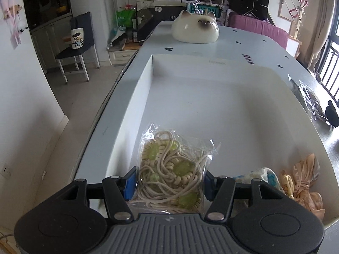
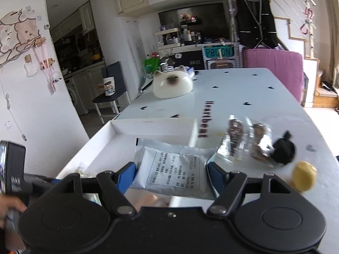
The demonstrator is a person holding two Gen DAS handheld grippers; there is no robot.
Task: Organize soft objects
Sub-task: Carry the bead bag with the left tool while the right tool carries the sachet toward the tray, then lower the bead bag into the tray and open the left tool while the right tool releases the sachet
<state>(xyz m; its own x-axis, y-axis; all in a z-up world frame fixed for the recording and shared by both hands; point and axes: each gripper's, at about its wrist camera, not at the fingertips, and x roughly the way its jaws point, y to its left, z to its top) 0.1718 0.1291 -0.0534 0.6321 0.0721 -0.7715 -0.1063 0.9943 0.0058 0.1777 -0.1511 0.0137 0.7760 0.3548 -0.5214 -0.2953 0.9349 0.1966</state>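
Observation:
My left gripper (image 1: 169, 182) is shut on a clear bag of cream cord with green beads (image 1: 169, 165), held over the near end of a white shallow box (image 1: 148, 80). In that box, to the right, lie a white-and-blue soft item (image 1: 261, 174) and a peach fabric bundle (image 1: 305, 180). My right gripper (image 2: 171, 173) is shut on a silver packet with a printed label (image 2: 173, 169), held above the near right part of the box (image 2: 154, 127). Clear packets of dark items (image 2: 245, 139), a black soft item (image 2: 282, 148) and a yellow soft item (image 2: 304, 176) lie on the table at right.
A cat-shaped white ceramic bowl (image 1: 195, 28) stands at the far end of the pale tablecloth (image 2: 233, 93). A dark chair (image 1: 78, 44) stands left of the table and a pink chair (image 2: 273, 67) behind it. A hand (image 2: 10, 208) holds the left gripper's handle.

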